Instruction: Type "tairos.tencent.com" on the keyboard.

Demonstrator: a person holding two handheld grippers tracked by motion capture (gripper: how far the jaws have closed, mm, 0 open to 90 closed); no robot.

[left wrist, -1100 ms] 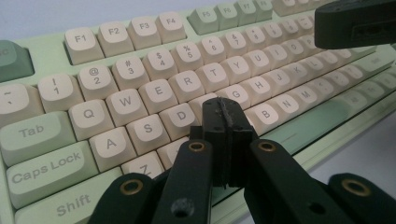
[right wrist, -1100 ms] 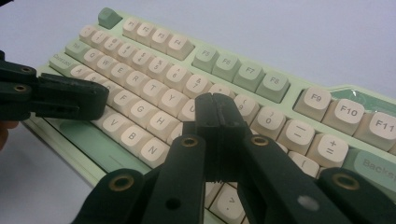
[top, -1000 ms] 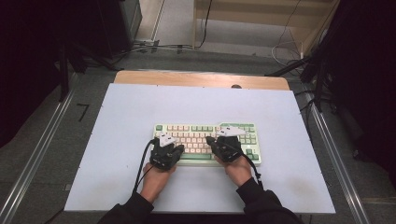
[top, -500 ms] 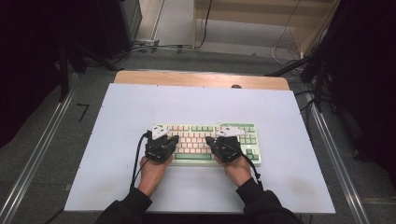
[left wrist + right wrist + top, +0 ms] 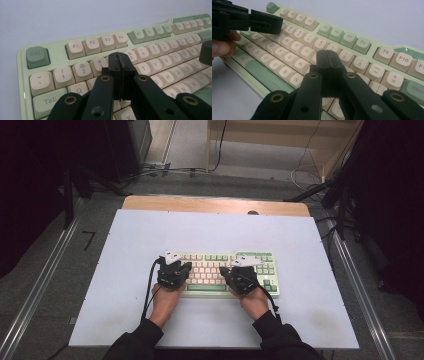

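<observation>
From above, a green and cream keyboard (image 5: 227, 272) lies mid-worktop (image 5: 125, 245) under both hands; the left tongs (image 5: 119, 65), pressed together, poise near the E key, the right tongs (image 5: 328, 60) likewise near J, so typing seems underway, needing one precise downward press.

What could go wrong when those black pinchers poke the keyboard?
1. The left hand-held gripper is shut, and its tip is about as wide as a key. Hovering among the number and letter keys, it might press two at once.
2. The right hand-held gripper hides the keys under it, so the person may hit the wrong one.
3. The keyboard lies loose on the table; a hard poke might slide it.
</observation>
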